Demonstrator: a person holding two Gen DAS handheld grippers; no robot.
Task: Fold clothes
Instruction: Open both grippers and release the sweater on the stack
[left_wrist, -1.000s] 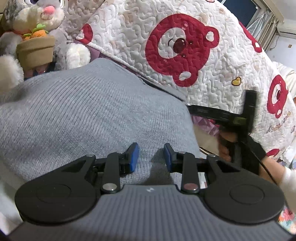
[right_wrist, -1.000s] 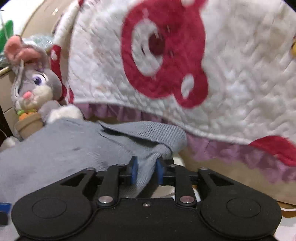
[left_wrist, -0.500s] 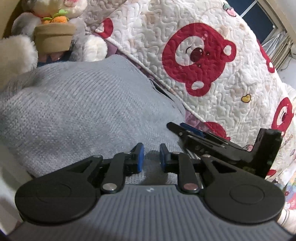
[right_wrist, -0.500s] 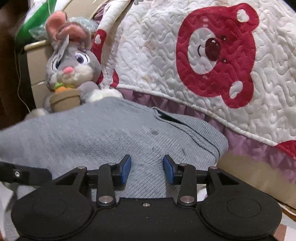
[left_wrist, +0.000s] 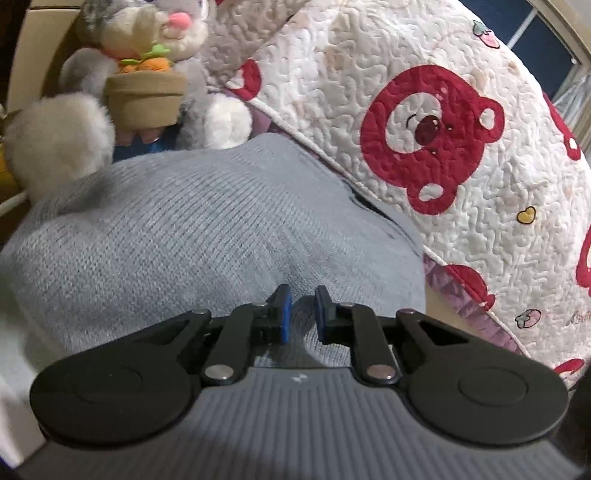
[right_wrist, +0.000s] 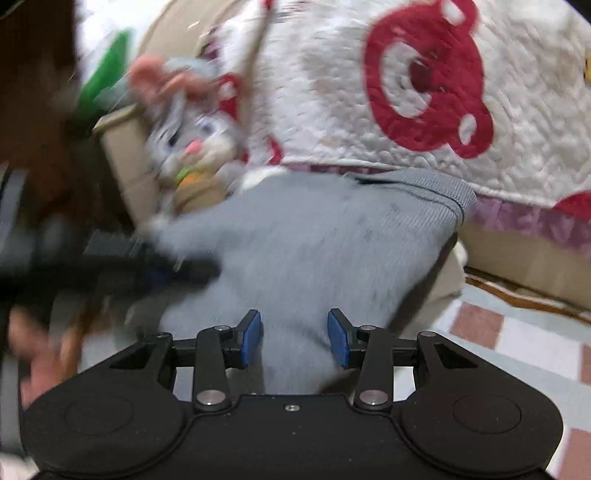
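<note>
Your left gripper (left_wrist: 302, 312) is low over the near edge of the grey knit sweater (left_wrist: 207, 236), and its jaws are closing; a ridge of the knit stands up in the narrow gap between the blue pads (left_wrist: 284, 314), though you cannot tell from the left wrist view whether they press on it yet. Your right gripper (right_wrist: 294, 338) has its jaws about half apart, with the sweater's grey fabric lying between and under the pads (right_wrist: 251, 338) but not squeezed by them (the right wrist view is smeared with blur, so fine contact is hard to judge).

The sweater lies spread in a mound in front of both grippers, its far edge tucked against the white quilt with red bear faces (left_wrist: 432, 140) that rises behind it. In the right wrist view its ribbed hem (right_wrist: 424, 188) sits at the far right corner, just below the quilt's purple ruffled border (right_wrist: 528, 218).

A grey plush rabbit (left_wrist: 159, 48) holding a tan plush pot with a carrot (left_wrist: 144, 96) sits at the far left end of the sweater, touching it. In the right wrist view your left gripper (right_wrist: 110, 254) comes in as a dark blur from the left over the sweater, with your hand (right_wrist: 40, 354) below it. A checked floor mat (right_wrist: 517, 332) shows at lower right
</note>
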